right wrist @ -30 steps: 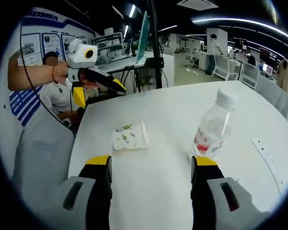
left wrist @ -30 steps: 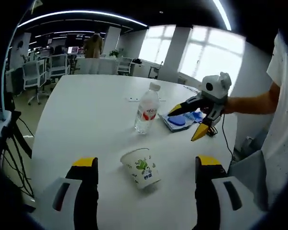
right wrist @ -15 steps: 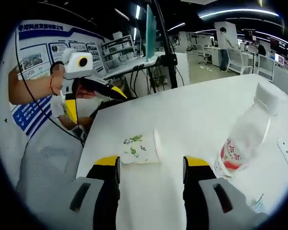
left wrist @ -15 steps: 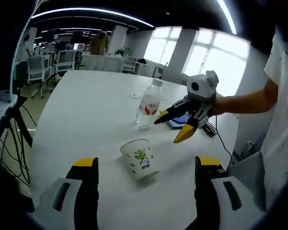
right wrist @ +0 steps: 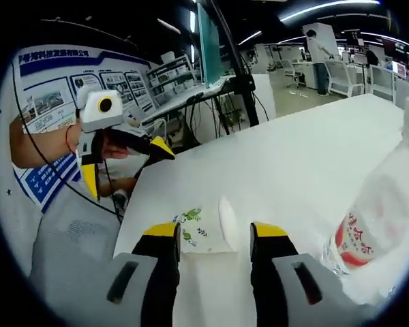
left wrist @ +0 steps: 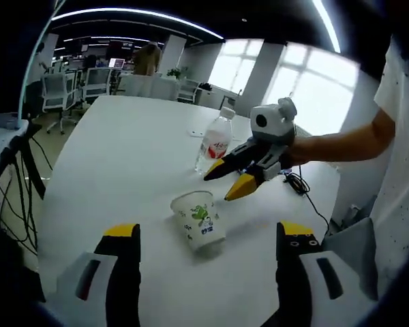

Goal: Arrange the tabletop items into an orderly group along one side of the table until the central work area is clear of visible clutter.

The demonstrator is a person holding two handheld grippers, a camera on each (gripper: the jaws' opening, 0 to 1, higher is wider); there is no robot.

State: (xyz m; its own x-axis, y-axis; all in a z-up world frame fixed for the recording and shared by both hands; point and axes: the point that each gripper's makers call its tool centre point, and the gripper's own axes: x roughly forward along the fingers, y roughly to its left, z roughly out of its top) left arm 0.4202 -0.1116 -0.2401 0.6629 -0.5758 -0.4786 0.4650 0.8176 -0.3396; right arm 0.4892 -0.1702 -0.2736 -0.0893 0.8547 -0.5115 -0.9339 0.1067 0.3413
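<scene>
White paper cup lies on its side on the table, at 12 o'clock from the right gripper, between its spread yellow-tipped jaws, long axis crosswise to them; the right is nearer. The left gripper, released and empty, has the cup at 12 o'clock, well apart. One cup, one bottle, two grippers

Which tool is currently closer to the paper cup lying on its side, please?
Right. The right tool has its open jaws on either side of the paper cup, while the left tool hangs back from the cup's base over the table.
</scene>
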